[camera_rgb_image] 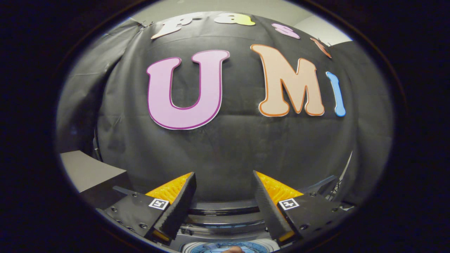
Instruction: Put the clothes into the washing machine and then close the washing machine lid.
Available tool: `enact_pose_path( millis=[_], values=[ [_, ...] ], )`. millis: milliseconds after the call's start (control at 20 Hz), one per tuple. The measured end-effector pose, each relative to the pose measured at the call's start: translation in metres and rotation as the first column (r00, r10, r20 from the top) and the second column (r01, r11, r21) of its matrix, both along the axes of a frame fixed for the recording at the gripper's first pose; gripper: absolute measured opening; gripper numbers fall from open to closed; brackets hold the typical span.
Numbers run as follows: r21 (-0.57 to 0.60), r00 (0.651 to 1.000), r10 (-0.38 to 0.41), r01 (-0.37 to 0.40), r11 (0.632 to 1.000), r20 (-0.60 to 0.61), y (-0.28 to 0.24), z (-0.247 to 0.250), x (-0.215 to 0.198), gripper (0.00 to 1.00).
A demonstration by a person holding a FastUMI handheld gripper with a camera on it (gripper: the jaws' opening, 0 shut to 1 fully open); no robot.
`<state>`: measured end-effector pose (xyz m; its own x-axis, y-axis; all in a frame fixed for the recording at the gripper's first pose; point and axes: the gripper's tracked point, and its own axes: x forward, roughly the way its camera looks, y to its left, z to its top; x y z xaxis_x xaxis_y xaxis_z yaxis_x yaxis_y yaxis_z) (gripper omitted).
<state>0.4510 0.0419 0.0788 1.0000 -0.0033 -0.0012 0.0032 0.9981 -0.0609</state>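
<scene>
We hold the claw spread and empty, raised toward the far wall, since the washing machine sits low and near beneath it, its tub open for clothes

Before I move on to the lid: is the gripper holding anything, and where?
Nothing is held. The gripper is open, its fingers apart with only the black wall between them, above the washing machine.

washing machine below spread gripper
</scene>
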Motion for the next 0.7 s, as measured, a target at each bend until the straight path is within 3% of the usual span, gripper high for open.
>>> enact_pose_path(
  millis=[700],
  values=[
    [-0.003,1.0,-0.004,0.004,1.0,-0.013,-0.001,-0.006,-0.013,0.98]
  ],
)
